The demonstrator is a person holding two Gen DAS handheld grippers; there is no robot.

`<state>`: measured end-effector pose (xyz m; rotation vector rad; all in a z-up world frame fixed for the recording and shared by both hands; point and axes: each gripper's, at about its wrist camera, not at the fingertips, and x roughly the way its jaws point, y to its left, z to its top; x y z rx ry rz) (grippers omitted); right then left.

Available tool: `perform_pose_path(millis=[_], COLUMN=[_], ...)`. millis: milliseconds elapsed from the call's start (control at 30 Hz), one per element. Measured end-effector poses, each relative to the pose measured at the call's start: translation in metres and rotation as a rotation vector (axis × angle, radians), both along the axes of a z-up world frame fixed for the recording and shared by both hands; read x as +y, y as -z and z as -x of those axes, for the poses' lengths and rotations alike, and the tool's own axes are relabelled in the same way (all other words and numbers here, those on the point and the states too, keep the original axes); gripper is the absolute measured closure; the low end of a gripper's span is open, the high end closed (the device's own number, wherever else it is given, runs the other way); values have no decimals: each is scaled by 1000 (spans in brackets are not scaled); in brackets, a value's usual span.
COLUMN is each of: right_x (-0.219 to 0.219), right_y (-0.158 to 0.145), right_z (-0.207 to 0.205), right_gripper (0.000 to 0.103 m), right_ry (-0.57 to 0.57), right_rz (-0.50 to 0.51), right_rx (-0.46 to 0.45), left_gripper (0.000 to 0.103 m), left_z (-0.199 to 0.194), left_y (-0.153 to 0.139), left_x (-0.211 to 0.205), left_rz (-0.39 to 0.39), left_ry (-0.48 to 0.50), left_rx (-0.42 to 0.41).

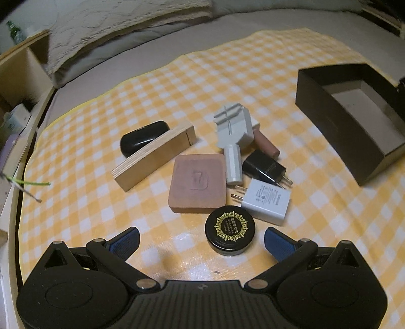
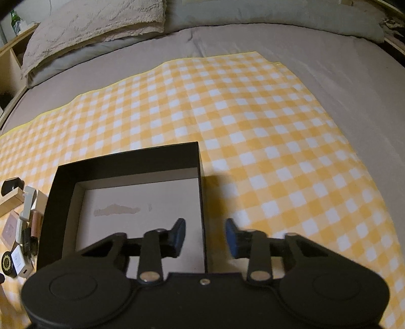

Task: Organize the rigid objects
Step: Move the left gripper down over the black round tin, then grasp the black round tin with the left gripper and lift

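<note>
A pile of small objects lies on the yellow checked cloth in the left wrist view: a wooden block, a black oval case, a pink square case, a grey slotted tool, a pink cylinder, a black charger, a white charger and a round black tin. My left gripper is open wide just before the tin, which sits toward its right finger. An empty black box stands to the right. My right gripper straddles the box's right wall, pads apart from it.
The cloth lies on a grey bed sheet with pillows at the far end. A wooden shelf stands at the far left beside the bed. Bare checked cloth stretches right of the box.
</note>
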<state>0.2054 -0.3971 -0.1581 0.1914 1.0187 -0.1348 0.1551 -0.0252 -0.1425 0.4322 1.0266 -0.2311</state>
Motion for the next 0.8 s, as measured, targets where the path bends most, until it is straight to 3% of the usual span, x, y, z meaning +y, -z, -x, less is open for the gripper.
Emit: perform_pose_path(millis=[100,267,500,567,667,800], right_x=[5,18,37,44,53,58], right_y=[7,8,6,6,6,7], right_z=[-6,-5,4,5,7,9], right_gripper=[96,99,97,97,97,97], right_ry=[-35,-134,-271,-306,-337,-346], right_rz=[25,139,177,172,160,137], right_rx=[17,15,9,8,12,26], left_gripper=[0,10,22,39,53,53], left_z=[-2,-4,-9,-9,-14,-13], left_y=[5,18,25,26,27,21], left_x=[0,0,-5,-6,-5,-1], left_rz=[7,-7,26,32,50,98], left_ry=[46,109,142,143,123,70], left_rx=[3,27,33,36,66,94])
